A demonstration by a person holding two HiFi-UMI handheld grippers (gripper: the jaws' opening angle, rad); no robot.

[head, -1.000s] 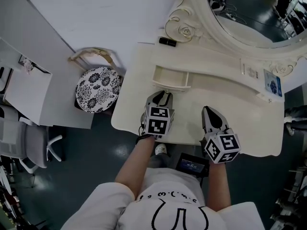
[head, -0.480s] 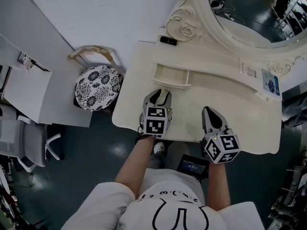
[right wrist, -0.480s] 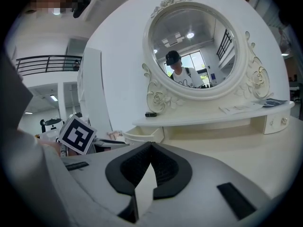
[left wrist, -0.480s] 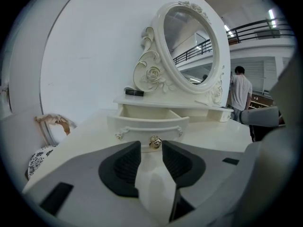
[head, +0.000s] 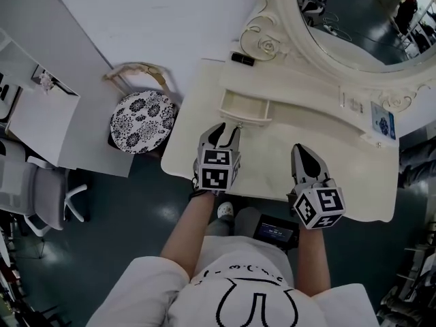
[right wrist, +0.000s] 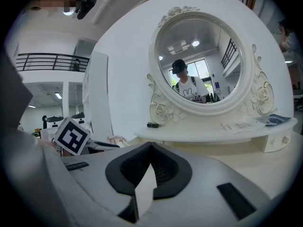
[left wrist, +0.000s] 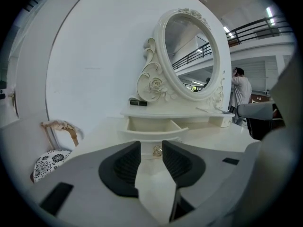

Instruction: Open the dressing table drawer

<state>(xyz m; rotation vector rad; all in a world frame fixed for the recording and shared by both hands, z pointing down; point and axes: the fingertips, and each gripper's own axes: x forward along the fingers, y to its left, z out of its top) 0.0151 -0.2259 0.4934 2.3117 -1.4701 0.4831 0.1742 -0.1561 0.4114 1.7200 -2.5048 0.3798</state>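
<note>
The shallow cream-white drawer (head: 244,107) stands pulled out of the raised shelf at the left part of the cream dressing table's tabletop (head: 354,182), below the carved scroll of the oval mirror (head: 354,19). Its long axis runs side to side along the shelf front. Its curved front panel faces the person, and the open tray shows bare inside. A small gold-toned knob (left wrist: 157,151) sits at the middle of that front.

The left claw (head: 229,129) points at the drawer front from just before it. Its 2 ribbed black pads (left wrist: 127,162) stand apart, having just been opening. The knob lies just beyond the tips, in line with the gap, and nothing is clamped between the pads.

The right claw (head: 300,149) hangs over the tabletop well to the right of the drawer. In the right gripper view its tips meet, with nothing between them.

A round stool with a black-and-white floral seat (head: 142,122) stands left of the table.
</note>
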